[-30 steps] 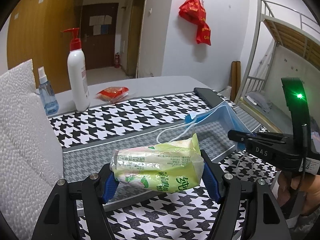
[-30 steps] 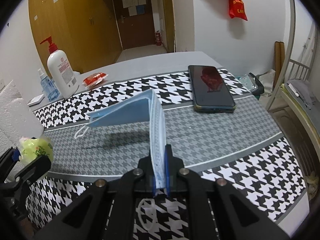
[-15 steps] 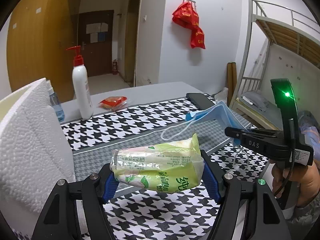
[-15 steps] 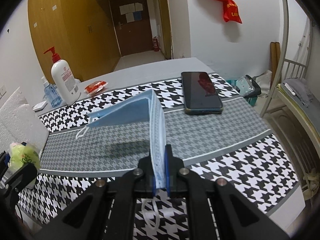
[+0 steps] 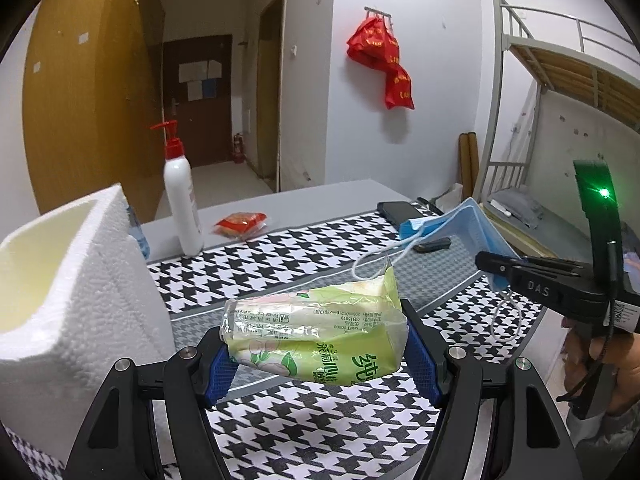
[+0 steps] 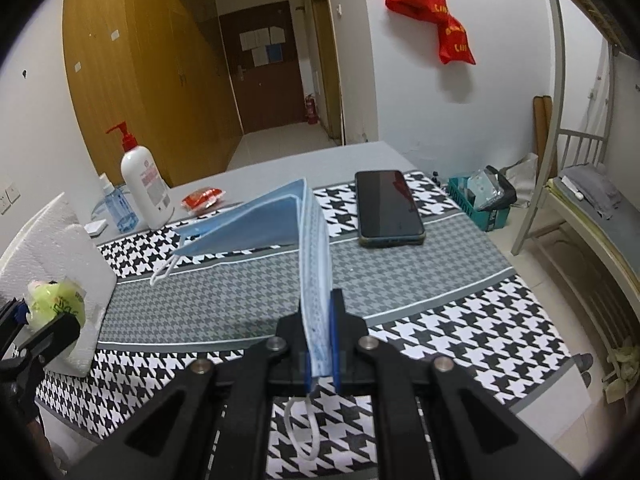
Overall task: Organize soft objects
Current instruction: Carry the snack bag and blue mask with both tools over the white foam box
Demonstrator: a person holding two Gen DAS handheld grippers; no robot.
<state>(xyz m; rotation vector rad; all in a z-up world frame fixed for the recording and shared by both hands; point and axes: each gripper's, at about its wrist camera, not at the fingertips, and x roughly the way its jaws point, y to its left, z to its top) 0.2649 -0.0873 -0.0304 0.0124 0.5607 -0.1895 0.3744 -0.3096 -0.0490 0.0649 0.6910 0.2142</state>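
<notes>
Holding both soft things clear of the surface (image 6: 420, 280).
My left claw (image 5: 316, 354) pinches the green tissue pack (image 5: 316, 338) crosswise beside the white foam box (image 5: 76, 280); my right claw (image 6: 320, 344), pressed together, grips a folded blue face mask (image 6: 296, 236) whose ear loops dangle.

A dormitory-style bedroom: a metal bunk bed (image 5: 560, 80) stands beside the counter (image 6: 420, 280), wooden wardrobes (image 6: 152, 72) line the left wall, and a hallway leads to a brown door (image 6: 268, 68).
</notes>
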